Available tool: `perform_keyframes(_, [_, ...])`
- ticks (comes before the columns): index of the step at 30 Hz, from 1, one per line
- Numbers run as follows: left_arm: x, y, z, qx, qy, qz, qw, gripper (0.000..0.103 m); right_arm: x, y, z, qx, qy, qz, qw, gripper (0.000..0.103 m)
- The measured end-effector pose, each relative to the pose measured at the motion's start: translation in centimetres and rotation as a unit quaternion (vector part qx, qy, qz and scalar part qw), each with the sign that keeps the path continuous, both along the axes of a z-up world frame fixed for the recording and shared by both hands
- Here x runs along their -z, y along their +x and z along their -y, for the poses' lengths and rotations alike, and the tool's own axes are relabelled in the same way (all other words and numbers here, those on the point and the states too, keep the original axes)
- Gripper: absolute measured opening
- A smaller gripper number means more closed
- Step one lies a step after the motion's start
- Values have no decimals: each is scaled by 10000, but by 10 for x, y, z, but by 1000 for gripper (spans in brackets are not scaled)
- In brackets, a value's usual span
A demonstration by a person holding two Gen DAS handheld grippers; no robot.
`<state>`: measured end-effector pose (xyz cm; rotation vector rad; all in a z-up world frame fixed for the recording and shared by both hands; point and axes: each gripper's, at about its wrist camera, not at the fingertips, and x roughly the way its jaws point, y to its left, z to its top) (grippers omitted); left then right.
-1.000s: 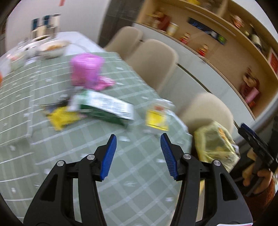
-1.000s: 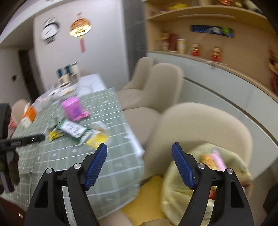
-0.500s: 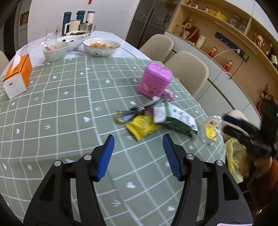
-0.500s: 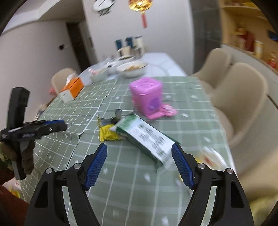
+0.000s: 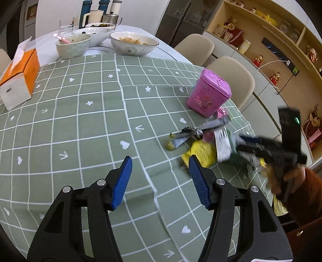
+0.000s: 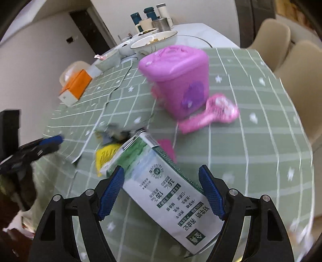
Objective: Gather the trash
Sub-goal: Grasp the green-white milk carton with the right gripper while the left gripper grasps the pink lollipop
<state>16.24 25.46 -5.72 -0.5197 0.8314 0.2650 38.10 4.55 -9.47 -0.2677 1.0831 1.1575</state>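
Observation:
A green-and-white milk carton [image 6: 161, 187] lies on its side on the green checked tablecloth [image 5: 80, 125]. My right gripper [image 6: 161, 189] is open, its jaws on either side of the carton, not closed on it. Beside the carton lie a yellow wrapper [image 6: 104, 155], a grey crumpled wrapper [image 5: 189, 133] and a pink wrapper [image 6: 209, 114]. In the left wrist view the carton [image 5: 223, 145] and yellow wrapper [image 5: 203, 153] lie right of my left gripper [image 5: 159, 181], which is open and empty above the cloth. The right gripper [image 5: 247, 143] shows there, blurred.
A pink tin box [image 5: 209, 96] stands behind the trash. An orange tissue box [image 5: 20, 76] sits at the far left. Bowls of food [image 5: 133, 43] and flasks [image 5: 104, 10] stand at the back. Beige chairs [image 5: 231, 78] line the table's right side. A yellow bag [image 5: 278, 205] hangs below the table edge.
My right gripper has swung from the bag by the chair to the table and closed in on the milk carton. My left gripper has turned left and moved nearer the trash.

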Motion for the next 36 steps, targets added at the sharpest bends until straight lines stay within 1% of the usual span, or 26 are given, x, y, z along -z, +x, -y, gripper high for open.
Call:
perform_keyframes(1, [0,3,0,38,-8,15,10000,55,1,-11,12,8,64,-118,9999,73])
perform_keyframes(3, [1,14,4,229,-9,54,9997,55,3,-23,23,14,83,-213,9997,73])
perform_keyframes(7, [-4,42,19,760,166,165,9968,55,9,-51,55,173,-129,-30,9998,73])
perform_keyframes(9, [-10,64,35,1183,352,298,9919,55,9,-58,67,302,-148,63,9994,73])
perform_keyframes(10, [-13,73,42,1331,419,336,9896,55,8,-61,77,428,-77,110,9990,73])
perform_keyframes(11, [-15,89,53,1558,531,379,9856,55,5,-63,87,559,13,155,9983,73])
perform_keyframes(13, [-17,113,68,1778,712,378,9808,55,-4,-66,106,909,187,383,9949,73])
perform_keyframes(14, [-15,132,79,1930,803,319,9774,55,-9,-68,115,1070,249,521,9926,73])
perform_keyframes(15, [-12,145,85,1992,867,256,9758,55,-12,-68,120,1173,269,610,9909,73])
perform_keyframes(16, [-7,161,92,2045,933,137,9743,55,-15,-69,129,1328,270,748,9879,73])
perform_keyframes(18, [3,185,100,2089,985,-130,9729,55,-17,-68,142,1510,261,888,9842,73])
perform_keyframes(20, [15,208,103,1970,980,-427,9746,55,-18,-66,154,1670,263,931,9812,73])
perform_keyframes(22, [24,224,100,1696,916,-633,9792,53,-17,-65,163,1784,281,931,9791,73])
perform_keyframes(23, [28,227,98,1641,820,-674,9807,52,-17,-65,167,1823,289,935,9784,73])
perform_keyframes(24, [31,231,97,1561,748,-724,9822,49,-16,-66,170,1854,293,946,9777,73])
perform_keyframes(26, [37,237,95,1457,748,-826,9830,32,-14,-68,175,1891,280,966,9768,73])
perform_keyframes(27, [38,237,96,1459,768,-854,9826,17,-13,-69,174,1892,263,966,9768,73])
perform_keyframes(28, [38,236,97,1472,770,-857,9824,16,-11,-70,175,1883,248,971,9770,73])
perform_keyframes(30, [29,228,98,1494,731,-732,9833,9,-10,-72,174,1849,259,985,9775,73])
perform_keyframes(33, [12,202,93,1471,594,-557,9858,8,-11,-76,170,1701,348,967,9800,73])
perform_keyframes(36, [-7,166,89,1459,520,-396,9871,8,-14,-78,158,1362,427,969,9850,73])
